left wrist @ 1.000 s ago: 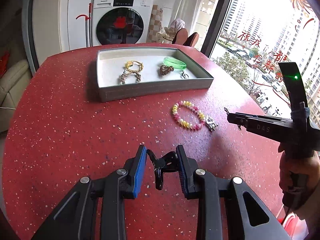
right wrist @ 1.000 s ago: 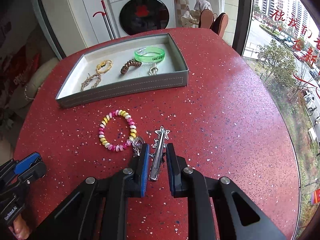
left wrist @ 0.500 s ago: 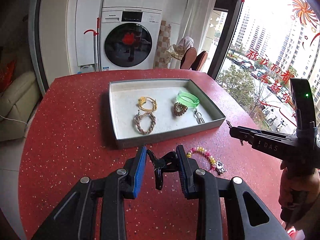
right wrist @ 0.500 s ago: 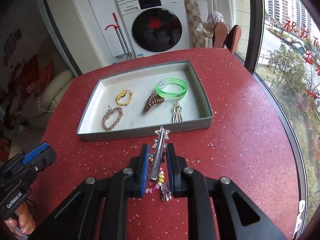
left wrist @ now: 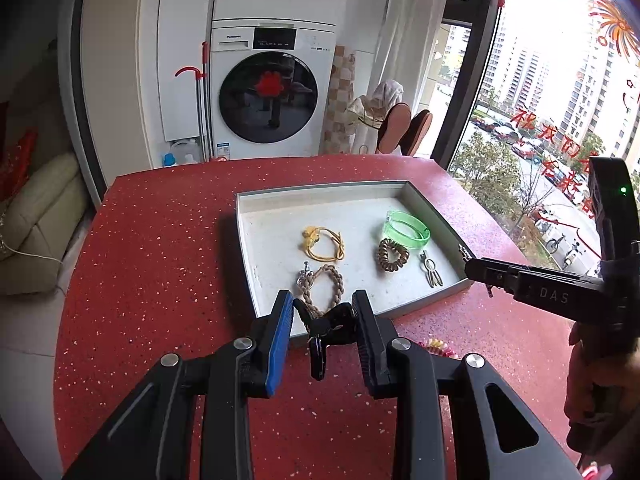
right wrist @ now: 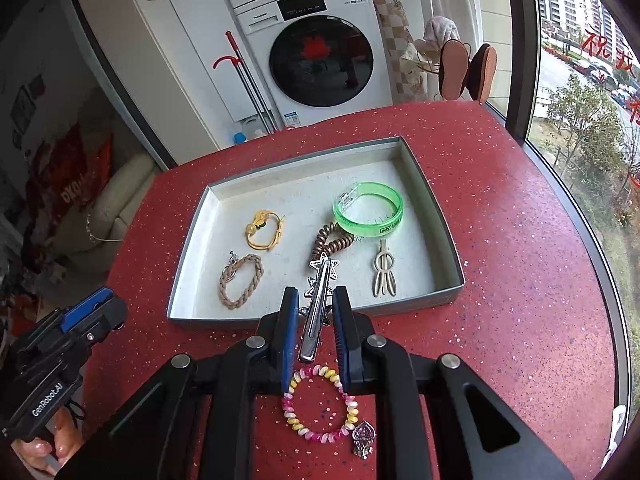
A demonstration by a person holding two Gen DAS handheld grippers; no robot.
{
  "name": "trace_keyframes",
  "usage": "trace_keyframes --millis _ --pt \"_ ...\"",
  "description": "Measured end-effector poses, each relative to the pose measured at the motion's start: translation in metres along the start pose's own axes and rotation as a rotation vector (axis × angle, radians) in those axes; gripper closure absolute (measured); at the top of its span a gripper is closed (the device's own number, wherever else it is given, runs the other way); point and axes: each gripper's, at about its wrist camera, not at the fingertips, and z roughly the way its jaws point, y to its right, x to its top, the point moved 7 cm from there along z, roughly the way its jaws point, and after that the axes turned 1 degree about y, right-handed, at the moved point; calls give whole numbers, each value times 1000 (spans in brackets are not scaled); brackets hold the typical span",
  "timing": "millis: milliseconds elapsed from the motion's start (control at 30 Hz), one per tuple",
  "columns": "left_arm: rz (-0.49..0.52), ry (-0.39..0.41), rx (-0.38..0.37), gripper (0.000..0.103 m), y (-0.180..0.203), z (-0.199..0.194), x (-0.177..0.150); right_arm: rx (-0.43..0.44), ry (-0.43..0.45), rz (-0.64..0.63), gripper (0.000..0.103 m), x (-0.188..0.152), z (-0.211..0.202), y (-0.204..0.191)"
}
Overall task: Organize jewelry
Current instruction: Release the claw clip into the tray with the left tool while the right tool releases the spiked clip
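While both grippers hang near the front wall of the gray tray (right wrist: 448, 216), each one is holding a piece to put away. The left gripper (left wrist: 322, 316) has its fingers squeezed on a small black clip (left wrist: 326, 330), which sits between the pads with one end hanging down. The right gripper (right wrist: 316, 316) has its fingers pressed tight on a shiny silver hair clip (right wrist: 318, 300) with little stars on it. The tip of that clip pokes out over the tray's front edge.

Five things already lie inside the tray, so a good part of the job looks done. They are a yellow bracelet (right wrist: 264, 230), a braided tan bracelet (right wrist: 240, 280), a brown spiral hair tie (right wrist: 330, 242), a green see-through bangle (right wrist: 368, 210) and a pale hair clip (right wrist: 384, 274). The hair tie touches the bangle. The others lie apart from each other.

What is left, as I see it, is to set the two held clips down in the tray. One more thing is not put away yet. A pink and yellow bead bracelet (right wrist: 320, 404) with a small charm lies on the red table (right wrist: 520, 320), just in front of the tray and under the right gripper.
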Motion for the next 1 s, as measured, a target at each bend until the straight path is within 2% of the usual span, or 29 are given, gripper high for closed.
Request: trace_keyframes --millis 333,733,1000 --pt "-48 -55 -5 55 -10 49 21 -5 -9 8 84 21 21 8" --pt "8 -116 49 55 -2 107 20 -48 -70 25 84 21 56 28" --pt "40 -136 82 55 4 127 14 -64 -118 26 84 11 77 34"
